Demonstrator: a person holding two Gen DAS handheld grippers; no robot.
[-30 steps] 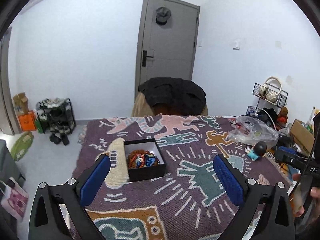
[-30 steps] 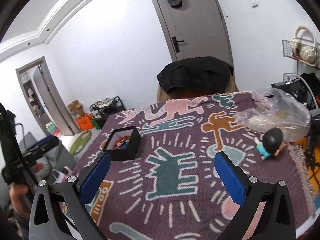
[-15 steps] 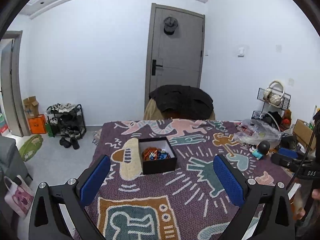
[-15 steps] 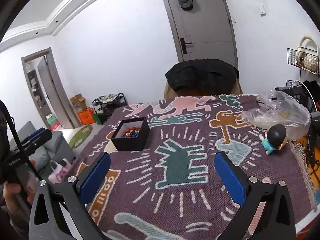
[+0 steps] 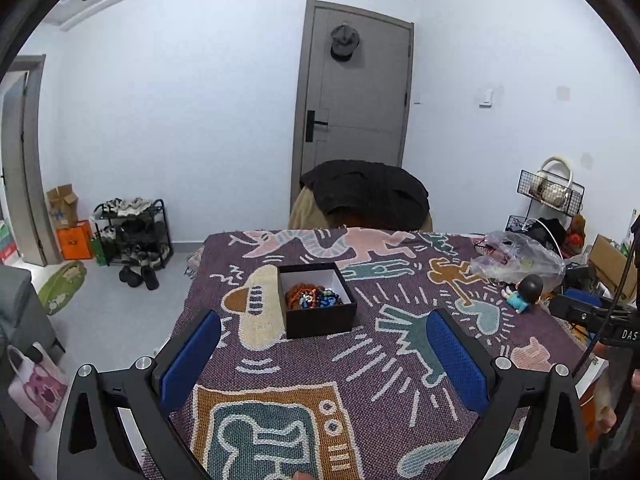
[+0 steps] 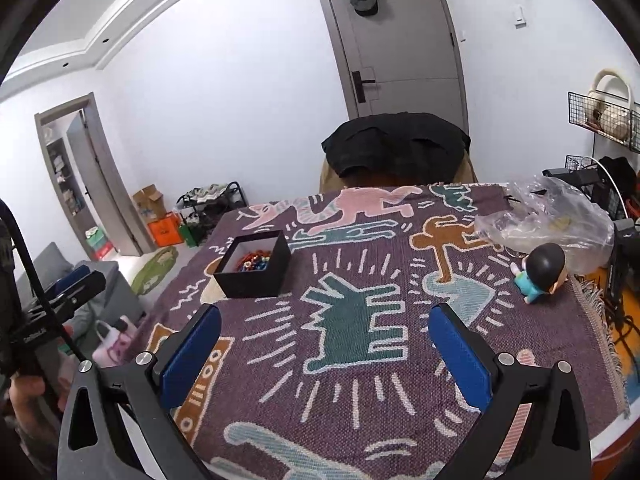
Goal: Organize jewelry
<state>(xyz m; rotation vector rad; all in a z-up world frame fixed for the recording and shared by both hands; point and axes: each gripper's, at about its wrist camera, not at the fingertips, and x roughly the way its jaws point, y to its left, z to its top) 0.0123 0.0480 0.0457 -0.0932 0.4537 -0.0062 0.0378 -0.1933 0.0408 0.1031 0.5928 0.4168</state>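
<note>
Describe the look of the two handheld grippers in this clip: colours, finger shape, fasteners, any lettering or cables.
Both match: the left gripper and right gripper have black angular frames with triangular cut-outs, silver round screws, and flat rectangular blue pads on each finger. In the left wrist view, the right gripper's black body shows white lettering "DAS" and a thin black cable. No sleeves can be made out.

Each claw, left [image 5: 323, 364] and right [image 6: 325, 356], has black angular arms with triangular cut-outs, silver round screws and textured blue finger pads [image 5: 191, 360]. A black cable and white lettering mark the handles; bare skin shows.
</note>
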